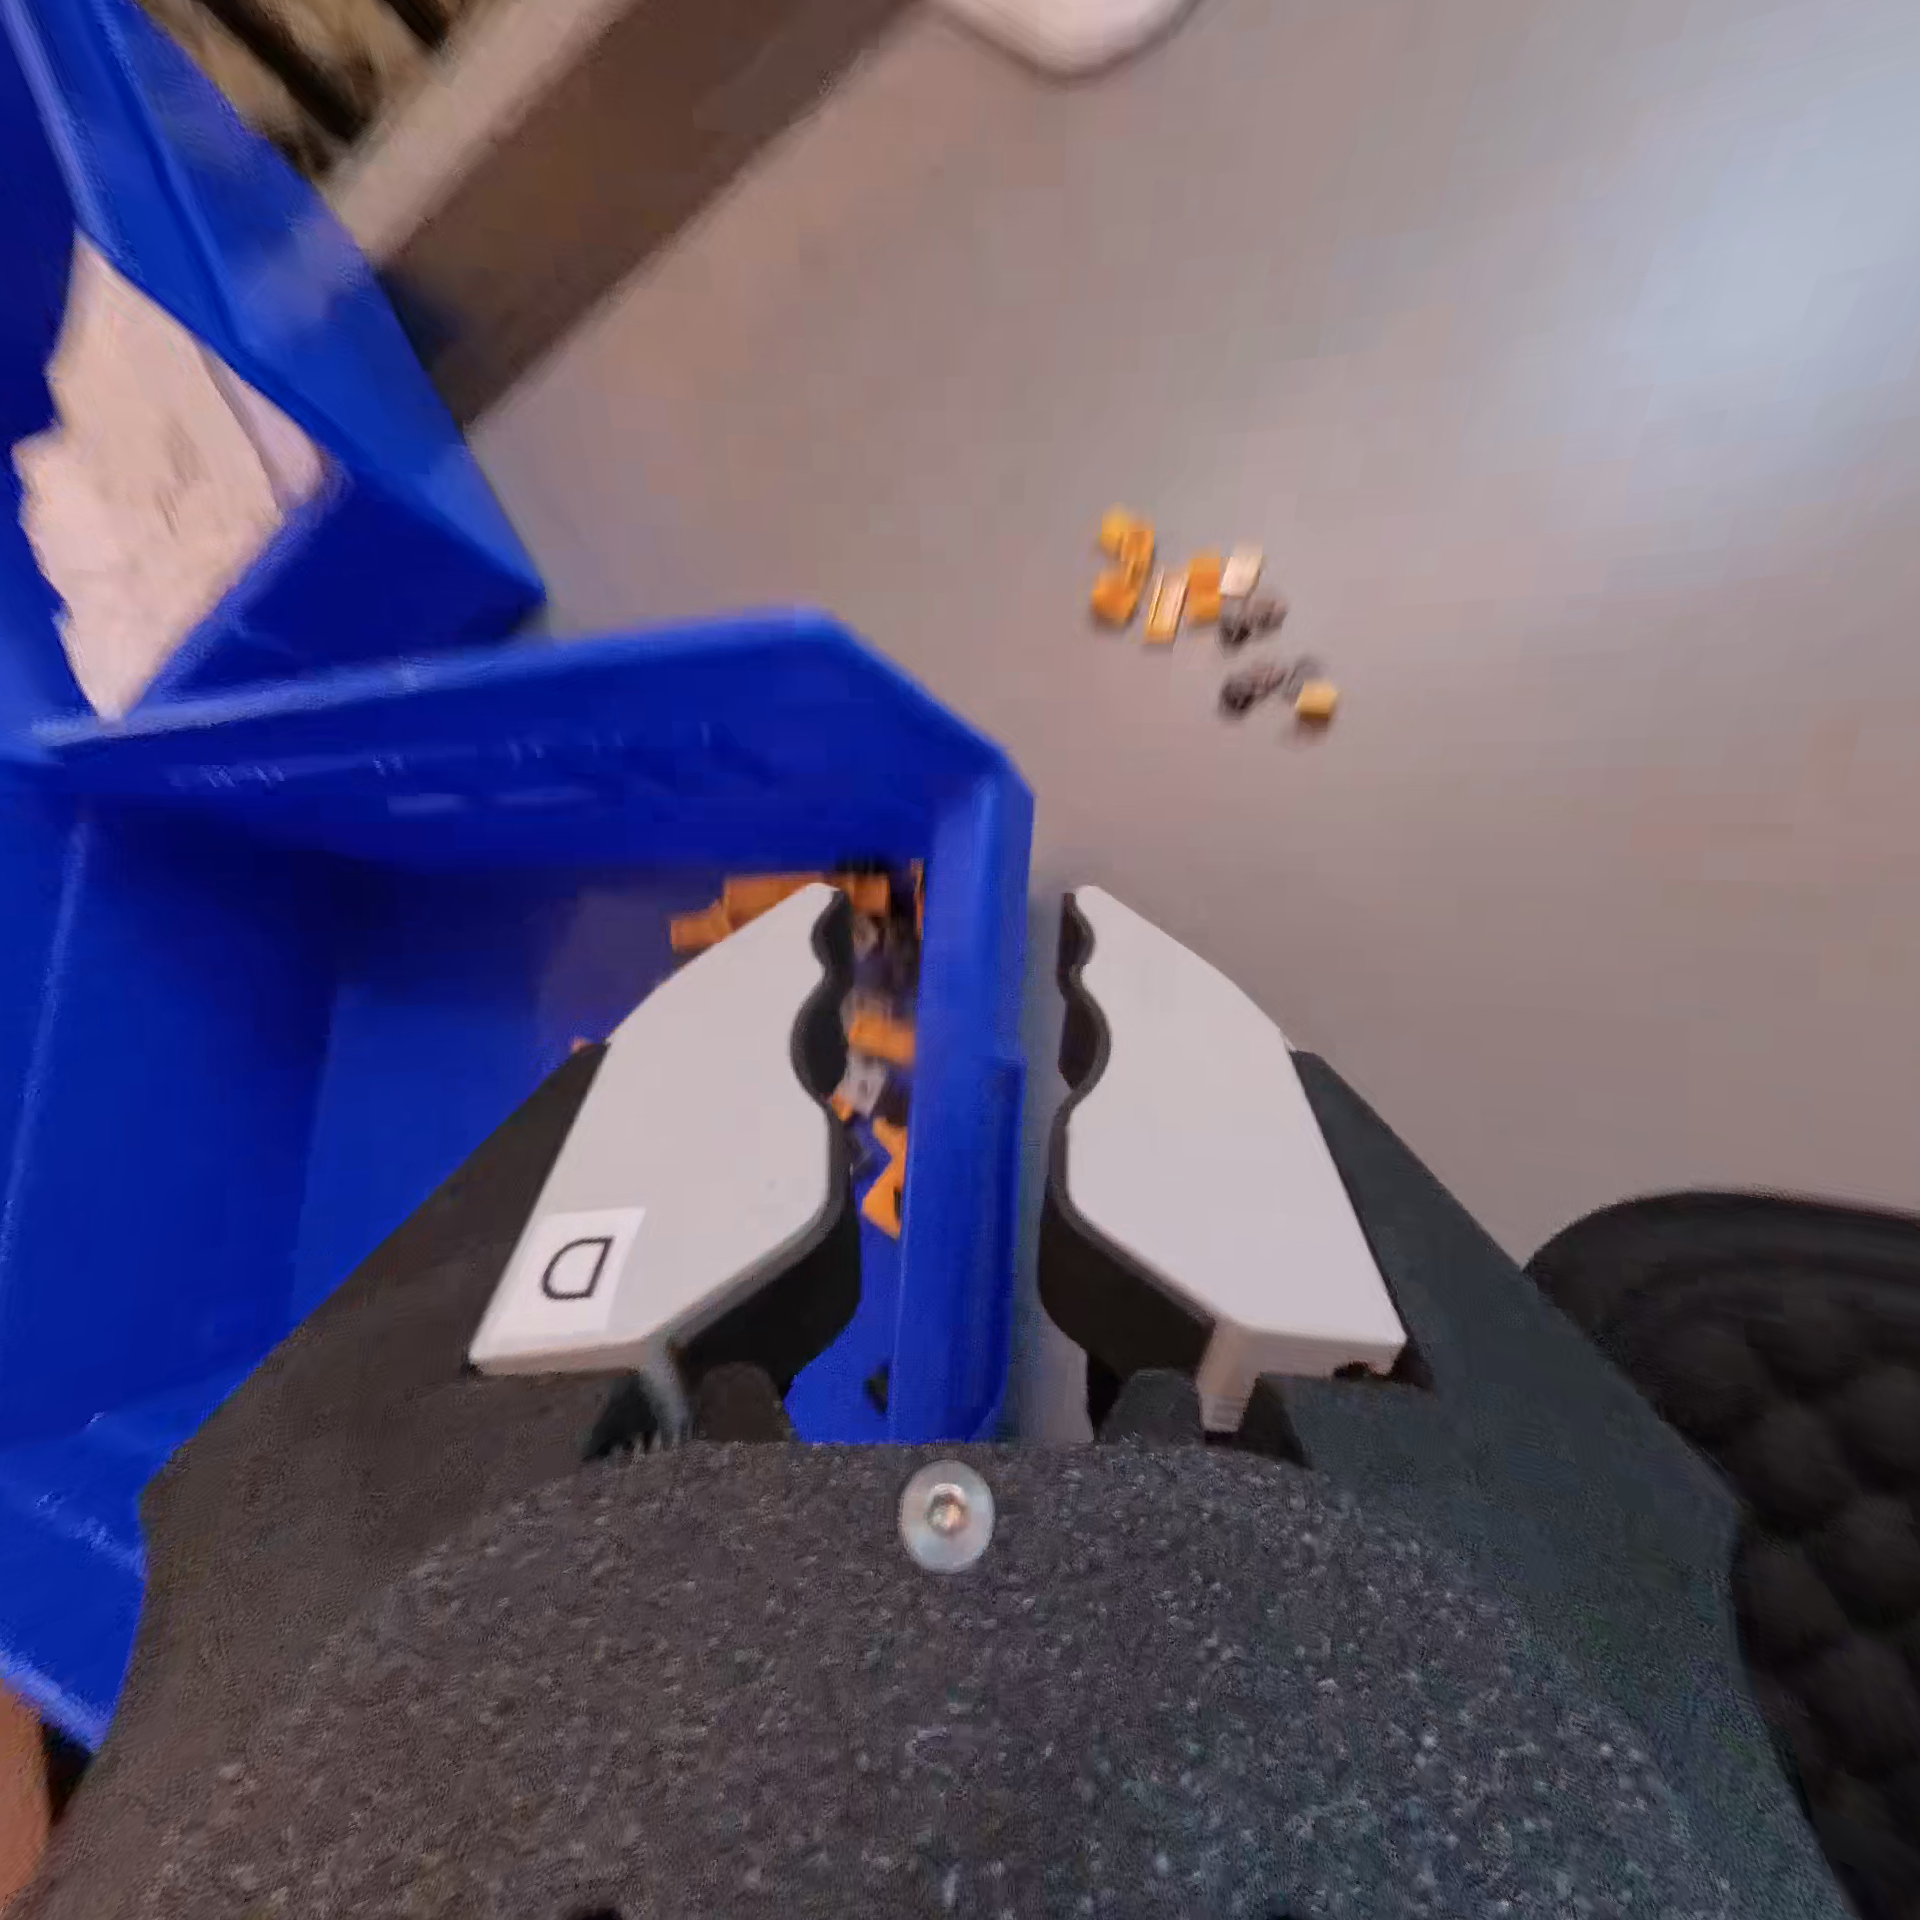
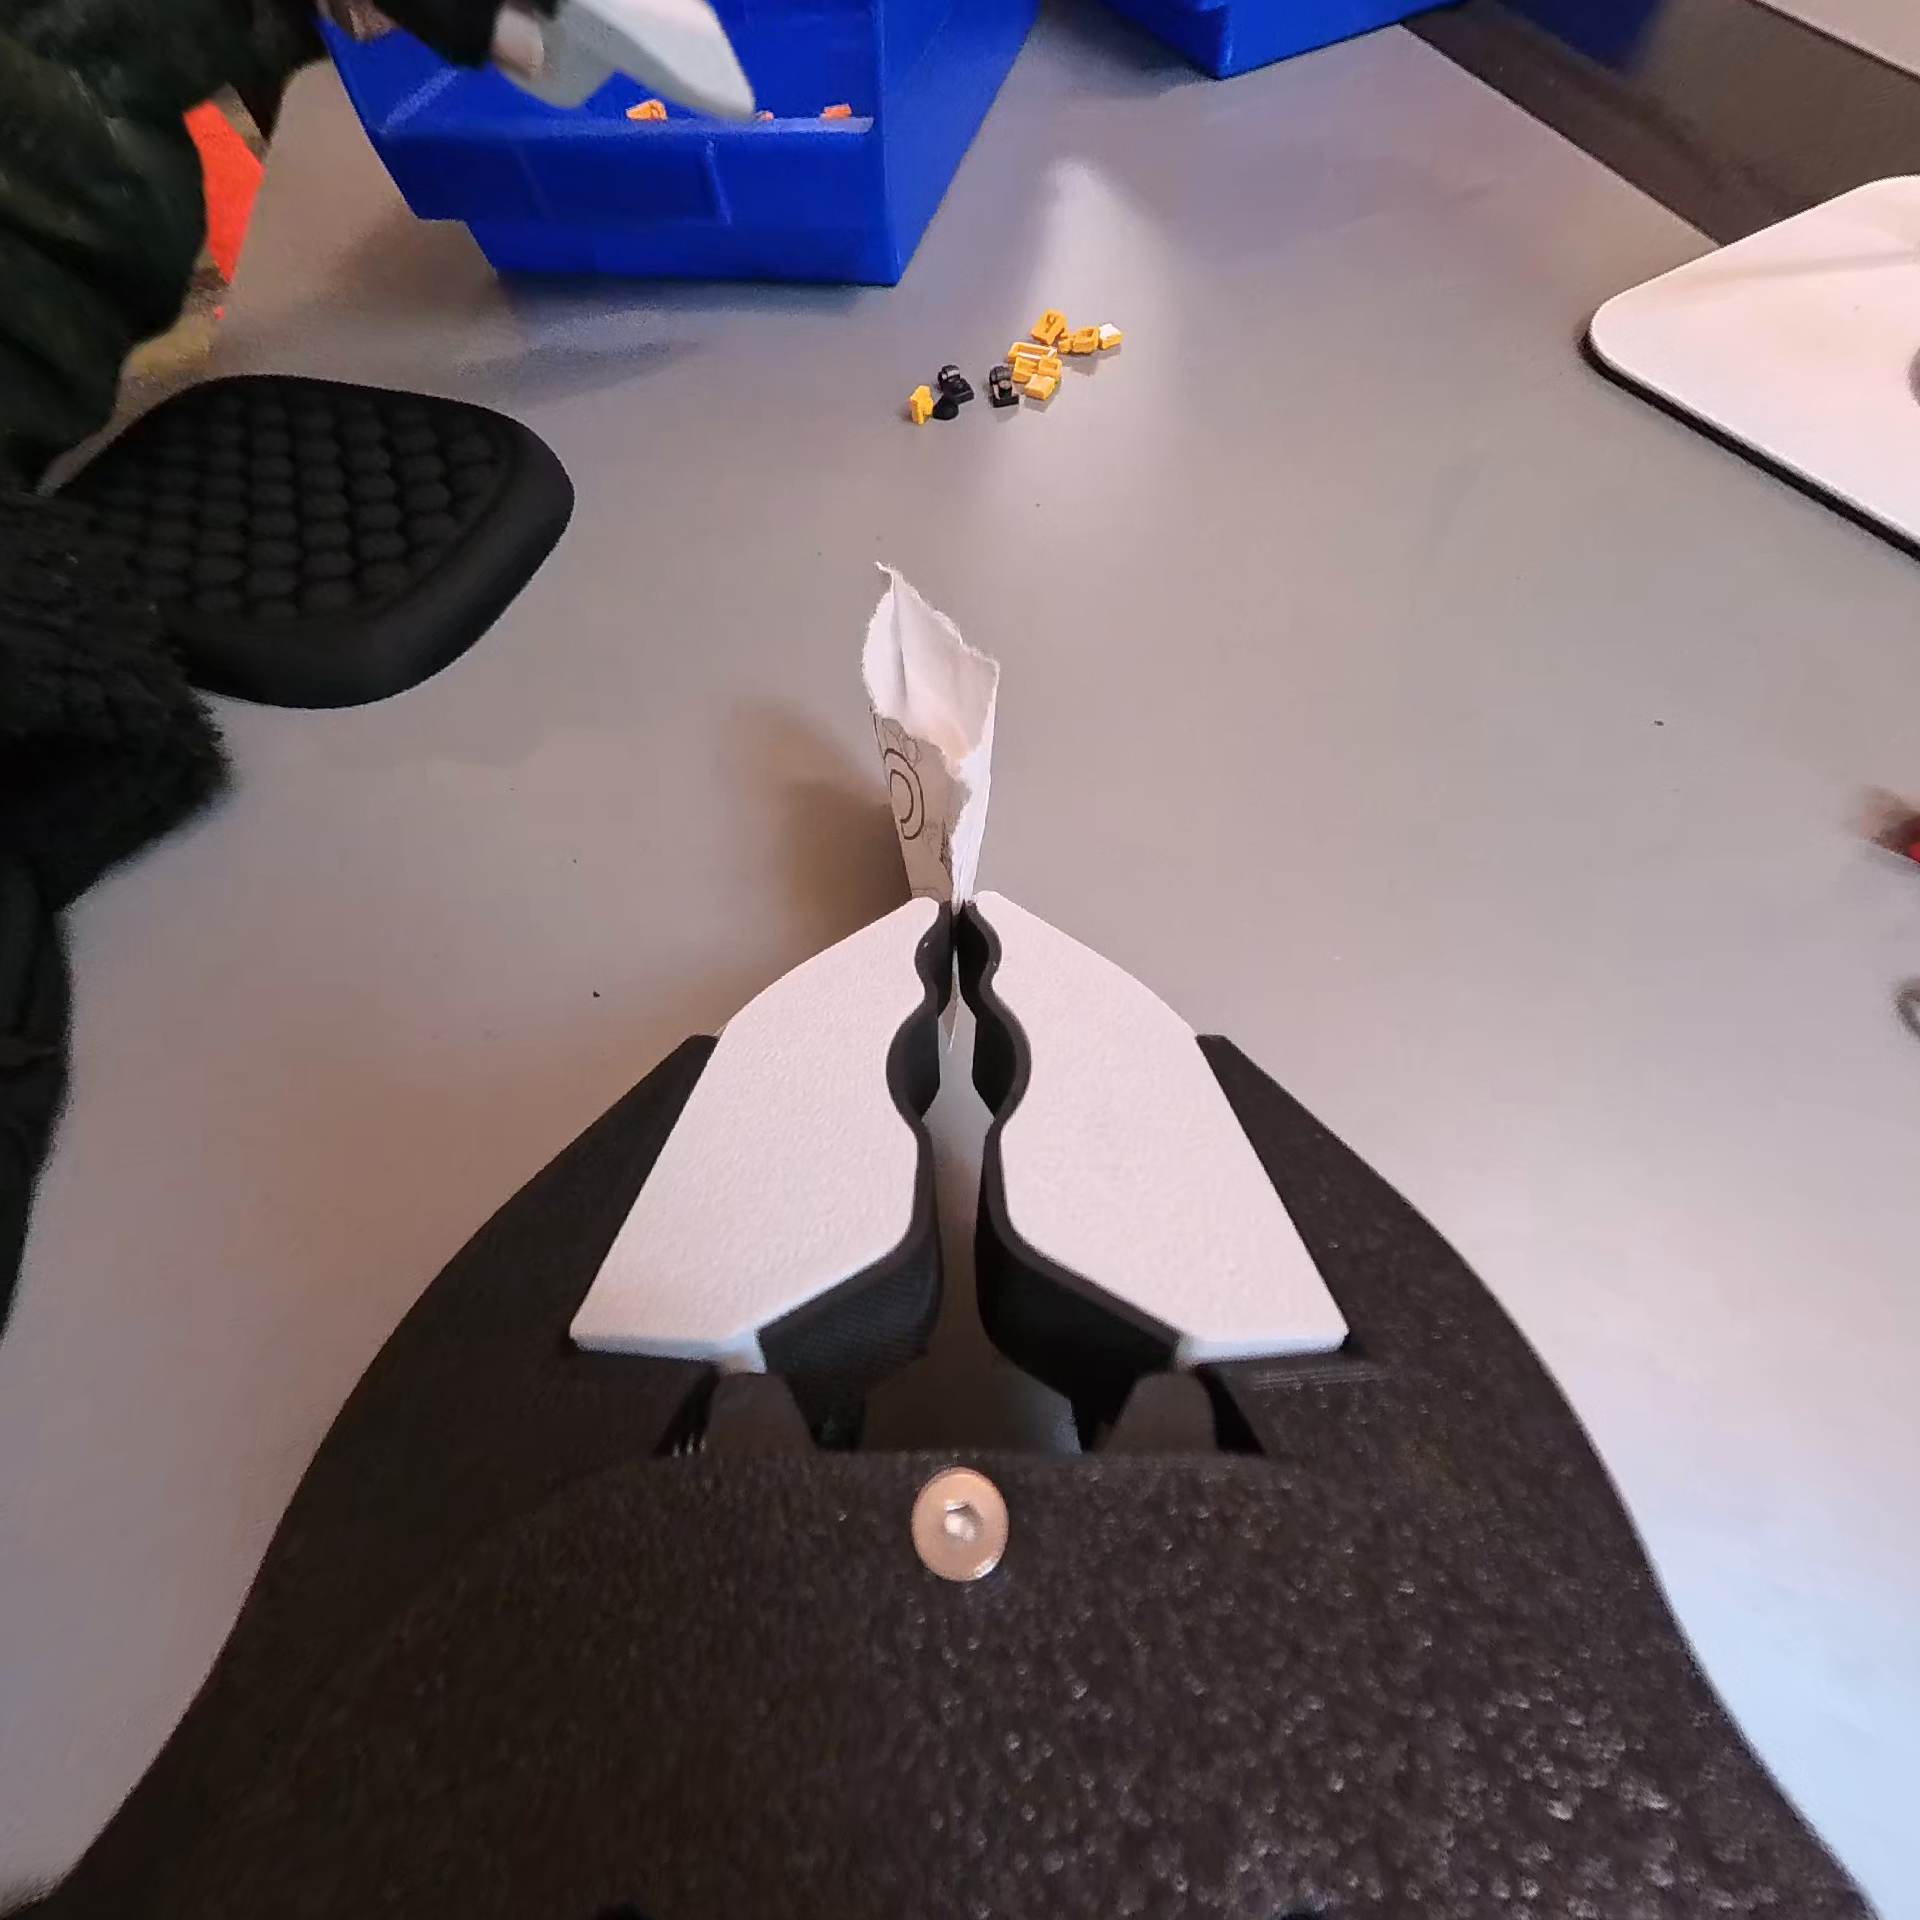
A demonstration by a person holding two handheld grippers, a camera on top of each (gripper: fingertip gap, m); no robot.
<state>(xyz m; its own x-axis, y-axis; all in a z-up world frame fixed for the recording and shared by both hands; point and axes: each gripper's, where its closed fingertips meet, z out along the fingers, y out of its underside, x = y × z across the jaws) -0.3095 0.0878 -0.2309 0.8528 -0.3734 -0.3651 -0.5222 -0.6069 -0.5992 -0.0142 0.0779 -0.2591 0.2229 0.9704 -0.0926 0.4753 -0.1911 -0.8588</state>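
My left claw (image 1: pixel 948 914) stands apart around the side wall of a blue bin (image 1: pixel 966 1039): one finger (image 1: pixel 717 1049) is inside the bin, the other outside, and I see a gap between each pad and the wall, so it does not hold the bin. The bin contains small orange and black pieces (image 1: pixel 878 1039). My right claw (image 2: pixel 956 914) is closed on a torn scrap of white paper (image 2: pixel 935 727) with some dark printed curves; both pads press it at the very tips, and the scrap stands up in front of them above the tabletop (image 2: pixel 1351 831).

What could go wrong, in my judgement: the paper is thin and caught only at the tips, so a quick swing may let it slip out or tear more. On the left, a finger inside the bin can hook the wall and tip it, and then pieces would spill. The left view is blurred, so how the bin sits, perhaps tilted, I cannot say surely.

The tabletop is smooth and grey. On it lies a small heap of orange and black pieces (image 2: pixel 1023 364), well apart from both claws, a black dimpled pad (image 2: pixel 312 540), a white flat board (image 2: pixel 1787 353) at the right edge, and more blue bins (image 2: pixel 1288 31) behind. A dark sleeve (image 2: pixel 83 208) enters at the left.
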